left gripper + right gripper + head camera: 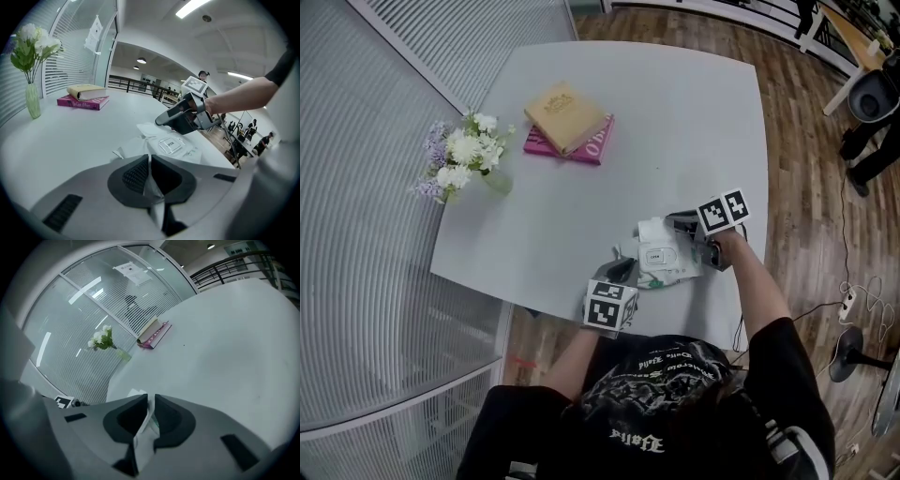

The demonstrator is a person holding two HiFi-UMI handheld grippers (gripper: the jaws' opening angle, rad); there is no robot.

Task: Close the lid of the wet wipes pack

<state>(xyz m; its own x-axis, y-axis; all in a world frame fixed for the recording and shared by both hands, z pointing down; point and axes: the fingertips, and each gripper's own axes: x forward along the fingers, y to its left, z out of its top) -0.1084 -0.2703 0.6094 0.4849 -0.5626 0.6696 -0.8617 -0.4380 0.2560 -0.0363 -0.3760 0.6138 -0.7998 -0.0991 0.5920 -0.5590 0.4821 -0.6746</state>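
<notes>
Worktop: the white worktop (675,122) was mostly bare. Your job sat close to its near edge.
Books + vase: the books (570,120) and flower vase (467,155) stood well apart at the far left, no obstacle.
Pack: the wet wipes pack (670,270) lay flat btwn your two claws, its wrapper crumpled.
Left claw: the left claw (150,161) had its jaws pinched shut on a thin white fold, prob. the pack's near edge.
Right claw: the right claw (150,404) was likewise clamped on a white-green film, seemingly the pack's far edge.
Lid: the lid (170,145) was a clear flap marked OPEN, top centre. It looked flat or nearly so, and you couldn't tell if it was sealed.
Best way (judgement): you needed one claw as anchor and the other freed to press w/ closed tips along the flap, hinge to free edge, lightly, since the pack was soft.
Risk: pulling both ends apart would've stretched the film and lifted the flap. The pack could also slide off the edge.
</notes>
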